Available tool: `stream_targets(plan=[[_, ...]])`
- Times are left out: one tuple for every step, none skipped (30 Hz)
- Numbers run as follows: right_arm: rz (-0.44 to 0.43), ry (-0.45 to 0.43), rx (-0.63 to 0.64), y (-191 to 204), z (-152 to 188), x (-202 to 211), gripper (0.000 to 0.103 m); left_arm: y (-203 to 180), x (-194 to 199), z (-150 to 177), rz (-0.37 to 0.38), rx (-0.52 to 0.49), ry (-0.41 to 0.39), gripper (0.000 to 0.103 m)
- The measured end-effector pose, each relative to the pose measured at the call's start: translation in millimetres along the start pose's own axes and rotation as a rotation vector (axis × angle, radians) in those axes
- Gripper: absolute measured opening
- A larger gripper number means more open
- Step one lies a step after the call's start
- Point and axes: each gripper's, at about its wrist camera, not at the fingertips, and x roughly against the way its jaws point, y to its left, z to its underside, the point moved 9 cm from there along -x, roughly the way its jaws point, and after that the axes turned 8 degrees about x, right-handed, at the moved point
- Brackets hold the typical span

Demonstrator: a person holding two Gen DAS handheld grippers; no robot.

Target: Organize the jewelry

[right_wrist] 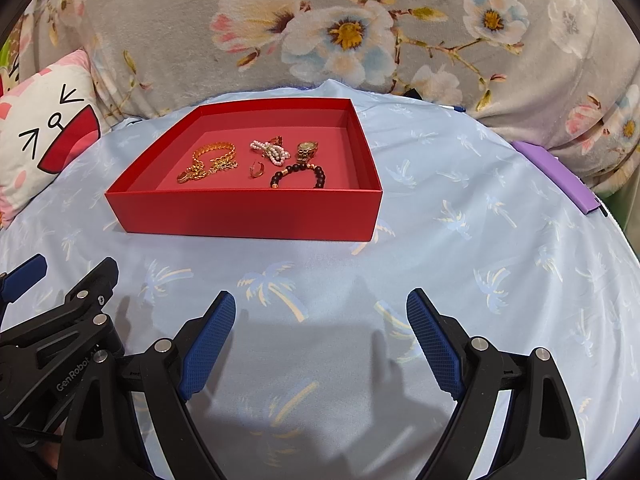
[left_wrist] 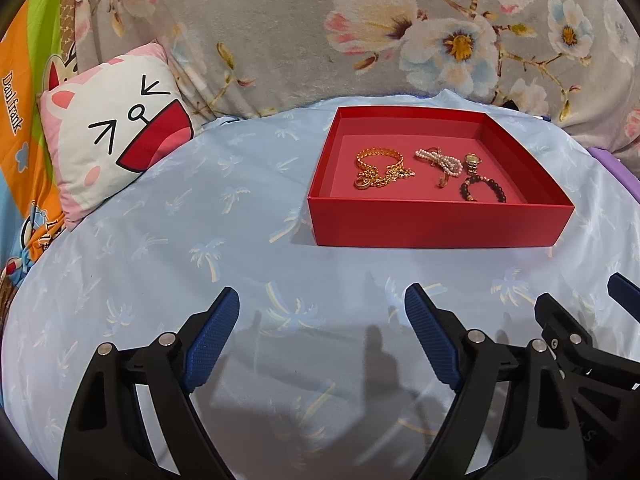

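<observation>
Red box (left_wrist: 440,224) sits upper right of centre in the left wrist view, upper left of centre in the right wrist view (right_wrist: 248,214), open top, flat on the light blue palm-print sheet (left_wrist: 200,248) of a bed. Long axis of the box runs left-right across both frames, its near wall facing the cameras.

All jewelry is inside the box, on its floor:
- gold chain bracelet (left_wrist: 378,160) on the left side, loop lying flat, loose chain and a ring trailing toward the near wall
- pearl string (left_wrist: 438,160) at centre, bunched, long axis slanting upper left to lower right
- gold watch (left_wrist: 473,160) right of the pearls, small, band pointing down toward the near wall
- dark bead bracelet (left_wrist: 482,190) nearest the near wall on the right, open loop lying flat
- small gold hoop (right_wrist: 256,170), just left of the dark beads in the right wrist view

Left claw (left_wrist: 322,340) is released, blue pads wide apart, nothing between them, over bare sheet in the lower frame, well short of the box. Right claw (right_wrist: 320,344) is the same: spread wide, empty, over sheet.

Cat-face pillow (left_wrist: 116,148) at left, floral blanket (left_wrist: 280,32) across the top, purple flat object (right_wrist: 556,176) at right edge of the bed
</observation>
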Motion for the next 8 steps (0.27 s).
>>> stream_targets(plan=[[0.0, 0.0, 0.0, 0.0, 0.0, 0.0, 0.086, -0.1, 0.0, 0.0, 0.0, 0.0, 0.0, 0.082], [-0.001, -0.001, 0.001, 0.1, -0.1, 0.0, 0.086, -0.1, 0.1, 0.1, -0.002, -0.001, 0.0, 0.082], [0.001, -0.001, 0.0, 0.0, -0.2, 0.0, 0.086, 0.1, -0.1, -0.1, -0.005, -0.002, -0.002, 0.082], [0.002, -0.002, 0.001, -0.5, 0.1, 0.3, 0.086, 0.3, 0.1, 0.1, -0.006, -0.002, -0.003, 0.082], [0.002, -0.002, 0.001, -1.0, 0.2, 0.4, 0.086, 1.2, -0.4, -0.6, -0.007, -0.003, -0.004, 0.082], [0.002, -0.003, 0.001, -1.4, 0.6, 0.7, 0.086, 1.2, -0.7, -0.6, -0.005, -0.002, -0.003, 0.082], [0.002, -0.002, -0.002, -1.6, 0.6, 0.6, 0.086, 0.7, -0.5, -0.2, -0.004, -0.002, -0.002, 0.082], [0.002, -0.001, -0.003, -1.9, 0.5, 0.2, 0.086, 0.9, -0.8, -0.4, -0.005, -0.002, -0.001, 0.082]])
